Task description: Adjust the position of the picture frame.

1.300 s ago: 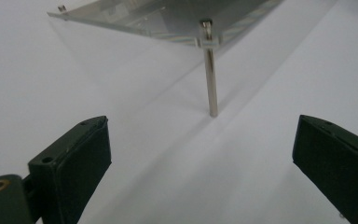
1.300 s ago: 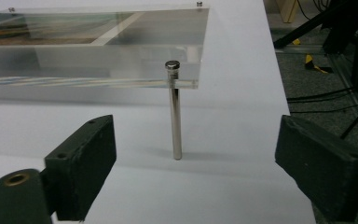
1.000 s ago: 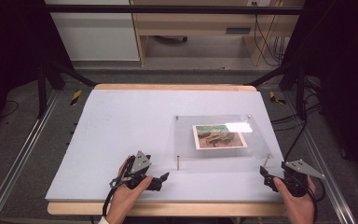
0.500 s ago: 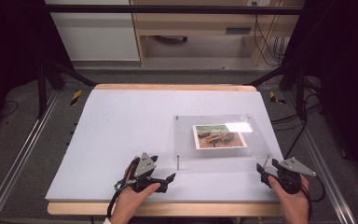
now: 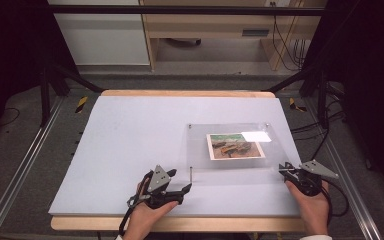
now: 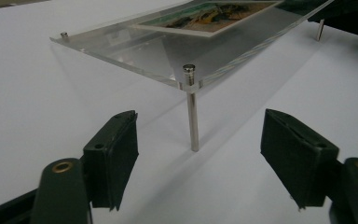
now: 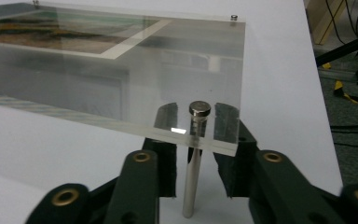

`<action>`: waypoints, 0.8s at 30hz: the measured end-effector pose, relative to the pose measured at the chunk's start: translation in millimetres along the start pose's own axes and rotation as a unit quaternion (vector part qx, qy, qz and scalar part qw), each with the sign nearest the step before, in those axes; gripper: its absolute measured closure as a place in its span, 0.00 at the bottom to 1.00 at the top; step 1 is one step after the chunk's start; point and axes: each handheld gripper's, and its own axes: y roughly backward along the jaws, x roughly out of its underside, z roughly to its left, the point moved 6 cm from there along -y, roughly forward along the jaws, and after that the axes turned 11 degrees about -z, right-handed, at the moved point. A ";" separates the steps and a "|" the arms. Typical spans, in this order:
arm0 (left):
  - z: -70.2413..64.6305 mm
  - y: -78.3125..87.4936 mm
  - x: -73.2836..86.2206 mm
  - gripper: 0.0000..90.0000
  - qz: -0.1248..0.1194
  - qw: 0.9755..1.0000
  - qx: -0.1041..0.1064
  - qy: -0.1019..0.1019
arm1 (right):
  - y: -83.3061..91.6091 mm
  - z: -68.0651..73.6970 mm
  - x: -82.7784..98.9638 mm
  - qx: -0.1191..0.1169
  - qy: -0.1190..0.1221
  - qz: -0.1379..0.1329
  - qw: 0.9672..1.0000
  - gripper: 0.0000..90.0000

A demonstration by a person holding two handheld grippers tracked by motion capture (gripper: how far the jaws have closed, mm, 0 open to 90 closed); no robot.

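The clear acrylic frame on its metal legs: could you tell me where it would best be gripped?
Probably by the two near corner legs, from the person's side: the clear acrylic frame lies flat and wide, while each thin upright post fits between jaws. The right gripper already straddles one.

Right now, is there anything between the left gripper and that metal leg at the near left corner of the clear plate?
Nothing visible. The left gripper is open, and the metal leg stands ahead of the gap between its jaws, with bare white table between them. The clear plate sits above.

High view looks down over the table [image 5: 130,150]; both gripper views sit low, close, sharing the acrylic plate [image 6: 121,46]
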 end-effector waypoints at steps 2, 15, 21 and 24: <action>-0.5 -0.8 0.6 0.33 0.001 1.000 -0.002 0.001 | 0.0 -1.1 0.0 -0.013 -0.008 -0.005 1.000 0.91; 5.9 -12.3 -4.8 0.54 -0.009 1.000 -0.017 0.008 | 5.3 3.9 -13.7 -0.027 -0.042 -0.034 0.998 0.94; 5.2 -29.4 -6.8 0.65 -0.013 1.000 -0.009 0.020 | 6.2 4.9 -15.0 -0.029 -0.052 -0.035 0.998 0.94; 5.4 -37.2 -5.3 0.69 -0.022 0.999 -0.013 0.032 | 6.3 4.9 -15.2 -0.029 -0.055 -0.035 0.997 0.94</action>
